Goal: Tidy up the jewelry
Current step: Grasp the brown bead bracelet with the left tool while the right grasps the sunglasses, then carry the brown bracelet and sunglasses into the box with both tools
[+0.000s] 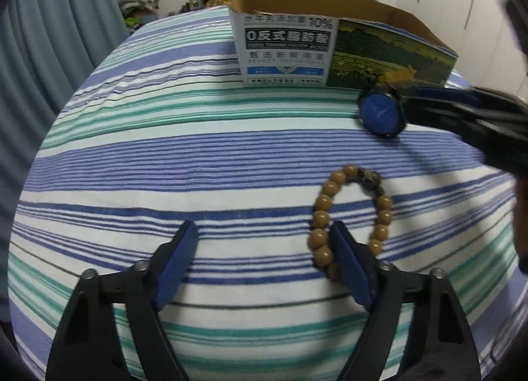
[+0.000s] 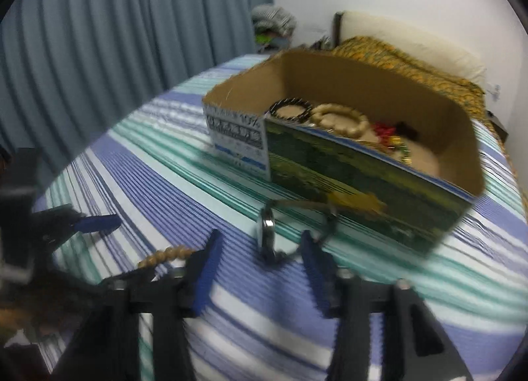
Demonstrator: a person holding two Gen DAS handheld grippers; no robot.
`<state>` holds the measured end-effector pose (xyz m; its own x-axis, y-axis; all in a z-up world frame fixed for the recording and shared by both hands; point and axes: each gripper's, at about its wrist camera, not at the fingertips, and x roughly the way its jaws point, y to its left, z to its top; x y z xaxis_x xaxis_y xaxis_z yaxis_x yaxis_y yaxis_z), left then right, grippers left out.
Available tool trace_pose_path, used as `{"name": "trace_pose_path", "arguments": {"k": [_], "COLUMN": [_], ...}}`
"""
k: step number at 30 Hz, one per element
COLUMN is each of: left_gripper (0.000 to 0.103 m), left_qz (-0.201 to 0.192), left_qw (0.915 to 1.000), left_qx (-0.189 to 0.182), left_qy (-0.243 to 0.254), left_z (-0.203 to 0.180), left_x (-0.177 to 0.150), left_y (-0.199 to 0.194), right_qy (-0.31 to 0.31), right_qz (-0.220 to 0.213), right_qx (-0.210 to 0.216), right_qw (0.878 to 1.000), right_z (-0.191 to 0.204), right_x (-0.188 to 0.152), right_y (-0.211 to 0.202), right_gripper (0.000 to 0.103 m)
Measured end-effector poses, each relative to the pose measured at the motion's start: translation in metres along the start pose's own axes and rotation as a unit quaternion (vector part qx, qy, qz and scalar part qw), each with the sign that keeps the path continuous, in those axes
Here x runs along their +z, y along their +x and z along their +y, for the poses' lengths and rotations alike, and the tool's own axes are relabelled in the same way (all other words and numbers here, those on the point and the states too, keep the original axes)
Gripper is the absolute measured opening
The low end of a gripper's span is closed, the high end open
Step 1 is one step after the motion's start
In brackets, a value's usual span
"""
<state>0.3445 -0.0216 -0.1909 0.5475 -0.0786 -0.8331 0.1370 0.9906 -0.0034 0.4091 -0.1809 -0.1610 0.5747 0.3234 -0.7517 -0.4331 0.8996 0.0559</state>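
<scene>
Bed (image 1: pixel 165 156): striped cover, carries all items; no tabletop present.
Cardboard box (image 2: pixel 363 169): open-topped, at far side of bed, beyond both tools; holds a dark ring, a pale bead bracelet and small red and gold pieces.
Right tool (image 2: pixel 260 249): jaws apart, watch (image 2: pixel 266 232) between the blue pads; strap close against one pad, contact not resolvable through blur. Nothing clamped.
Watch, position: on the bed just in front of the box's near wall, tilted on edge, strap trailing toward the box.
Key relation: watch directly ahead of right tool, box directly behind watch; likely close, lift, short carry forward over the near wall.
Left tool (image 1: pixel 260 235): jaws wide apart, empty.
Brown bead bracelet (image 1: pixel 349 216): flat on the bed, loop's long axis running away from the left tool; one side of the loop touching or just under that tool's right pad.
Nearer tool: right for watch, left for bracelet.
Left wrist view only: blue watch dial (image 1: pixel 381 110), full bracelet loop.
Right wrist view only: box contents, watch's metal edge; bracelet (image 2: pixel 165 254) reduced to a short bead row.
</scene>
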Motion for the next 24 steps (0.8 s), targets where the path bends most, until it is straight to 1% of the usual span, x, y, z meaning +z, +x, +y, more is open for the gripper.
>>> {"name": "trace_pose_path", "arguments": {"k": [1, 2, 3, 4, 5, 6, 7, 8, 11, 13, 14, 17, 18, 22, 24], "left_gripper": [0.074, 0.07, 0.068, 0.062, 0.053, 0.047, 0.031, 0.011, 0.01, 0.01, 0.01, 0.01, 0.01, 0.009, 0.009], "left_qz": [0.001, 0.001, 0.002, 0.001, 0.0, -0.002, -0.002, -0.003, -0.003, -0.011, -0.016, -0.036, -0.044, -0.065, -0.074], "left_qw": [1.0, 0.9999, 0.9997, 0.9996, 0.9994, 0.999, 0.9987, 0.9981, 0.9975, 0.9955, 0.9948, 0.9891, 0.9858, 0.9772, 0.974], "left_qx": [-0.004, -0.009, -0.014, -0.016, -0.02, -0.026, -0.031, -0.042, -0.061, -0.093, -0.101, -0.141, -0.159, -0.197, -0.209], "left_qy": [0.005, 0.011, 0.019, 0.024, 0.029, 0.035, 0.039, 0.044, 0.035, 0.013, 0.007, -0.02, -0.03, -0.043, -0.048], "left_z": [-0.003, -0.005, -0.01, -0.013, -0.016, -0.019, -0.021, -0.023, -0.021, -0.011, -0.009, 0.001, 0.005, 0.005, 0.007], "left_x": [-0.001, -0.002, -0.003, -0.004, -0.004, -0.004, -0.004, -0.003, 0.0, 0.002, 0.003, 0.011, 0.016, 0.029, 0.037], "left_y": [-0.001, -0.002, -0.003, -0.003, -0.004, -0.005, -0.006, -0.006, -0.006, -0.01, -0.014, -0.03, -0.038, -0.065, -0.075], "right_qy": [-0.005, -0.014, -0.022, -0.028, -0.03, -0.027, -0.024, -0.021, 0.005, 0.026, 0.039, 0.068, 0.075, 0.098, 0.105], "right_qz": [0.007, 0.023, 0.04, 0.05, 0.055, 0.056, 0.056, 0.055, 0.049, 0.041, 0.036, 0.023, 0.02, 0.003, -0.002], "right_qx": [0.001, 0.003, -0.002, -0.009, -0.01, -0.006, -0.008, -0.011, -0.007, -0.003, 0.0, 0.002, 0.003, 0.006, 0.007], "right_qw": [1.0, 1.0, 0.999, 0.998, 0.998, 0.998, 0.998, 0.998, 0.999, 0.999, 0.999, 0.997, 0.997, 0.995, 0.994], "right_z": [0.001, 0.003, 0.005, 0.005, 0.006, 0.006, 0.007, 0.007, 0.004, 0.001, -0.003, -0.009, -0.01, -0.015, -0.017], "right_x": [0.003, 0.006, 0.007, 0.005, 0.004, 0.003, -0.001, -0.004, -0.017, -0.026, -0.032, -0.045, -0.047, -0.056, -0.056], "right_y": [0.006, 0.015, 0.024, 0.028, 0.029, 0.027, 0.022, 0.018, -0.001, -0.017, -0.027, -0.056, -0.062, -0.094, -0.103], "right_gripper": [0.038, 0.037, 0.022, 0.012, 0.012, 0.011, 0.011, 0.011, 0.011, 0.011, 0.012, 0.012, 0.011, 0.012, 0.012]}}
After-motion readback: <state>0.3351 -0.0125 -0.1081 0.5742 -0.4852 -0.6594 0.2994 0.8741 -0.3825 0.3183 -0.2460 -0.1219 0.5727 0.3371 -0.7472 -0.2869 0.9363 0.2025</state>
